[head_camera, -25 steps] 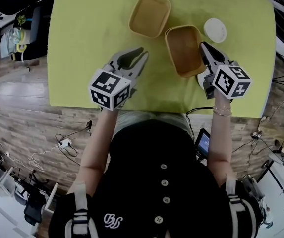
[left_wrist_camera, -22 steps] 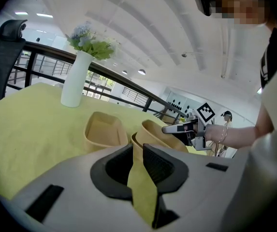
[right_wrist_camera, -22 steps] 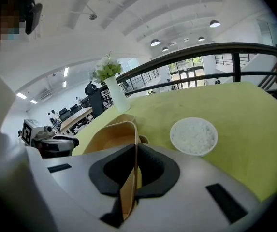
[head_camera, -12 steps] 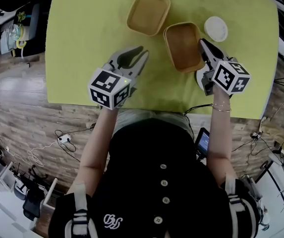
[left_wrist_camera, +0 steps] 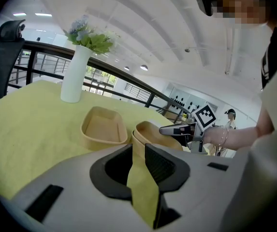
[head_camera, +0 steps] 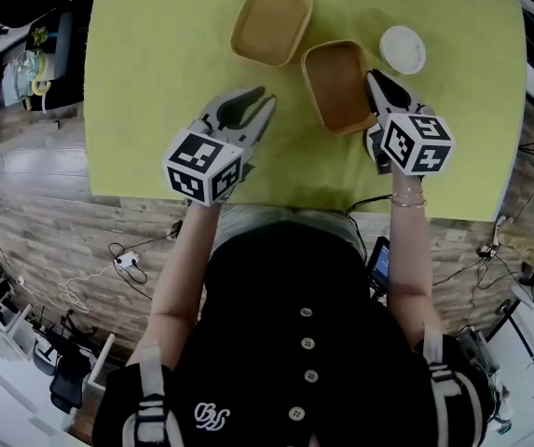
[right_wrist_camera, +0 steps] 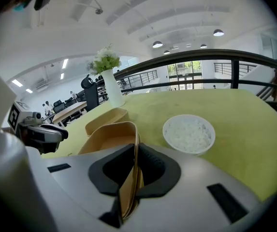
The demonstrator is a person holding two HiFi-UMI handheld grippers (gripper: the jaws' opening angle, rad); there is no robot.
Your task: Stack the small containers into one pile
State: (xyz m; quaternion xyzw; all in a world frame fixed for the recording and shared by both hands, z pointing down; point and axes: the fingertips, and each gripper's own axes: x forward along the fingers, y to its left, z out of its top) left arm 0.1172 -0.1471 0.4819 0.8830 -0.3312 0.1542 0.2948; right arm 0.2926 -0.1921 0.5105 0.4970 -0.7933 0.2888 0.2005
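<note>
Your cloth (head_camera: 155,63) is yellow-green. The far container (head_camera: 271,21) and near container (head_camera: 339,84) are light brown. The bowl (head_camera: 403,49) is white. Your left cube (head_camera: 203,166) and right cube (head_camera: 416,142) show black-and-white squares.

Left claw (left_wrist_camera: 138,149) has just been opening wider, seemingly empty.

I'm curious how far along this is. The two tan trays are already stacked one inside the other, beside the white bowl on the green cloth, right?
Not yet. The far tray and the near tray are side by side, not stacked one inside the other, beside the white bowl on the green cloth. The head view shows it.
</note>
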